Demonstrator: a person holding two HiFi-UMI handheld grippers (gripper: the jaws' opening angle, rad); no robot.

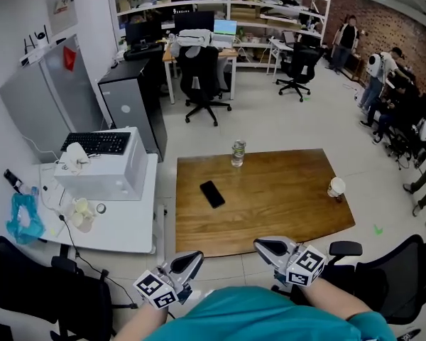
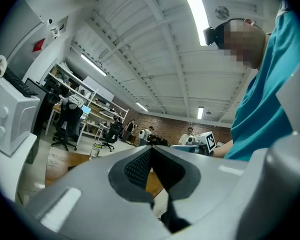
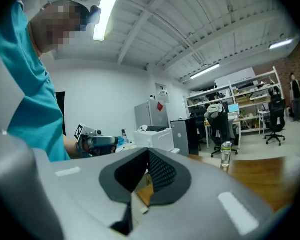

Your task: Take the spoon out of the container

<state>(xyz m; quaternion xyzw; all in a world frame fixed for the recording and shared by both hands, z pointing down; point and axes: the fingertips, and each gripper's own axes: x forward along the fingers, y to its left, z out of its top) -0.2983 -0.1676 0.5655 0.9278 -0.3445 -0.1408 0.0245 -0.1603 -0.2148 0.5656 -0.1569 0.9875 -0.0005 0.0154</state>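
On the wooden table, a small white cup stands near the right edge; I cannot make out a spoon in it. Both grippers are held low near my body, short of the table's near edge. My left gripper is shut with nothing in it, and its jaws meet at the tip in the left gripper view. My right gripper is likewise shut and empty, jaws together in the right gripper view. Both point up and out over the room, and the cup is in neither gripper view.
A clear bottle stands at the table's far edge and a black phone lies left of the middle. A white side table with a white box and a keyboard is at the left. Black chairs flank me. People stand at the back right.
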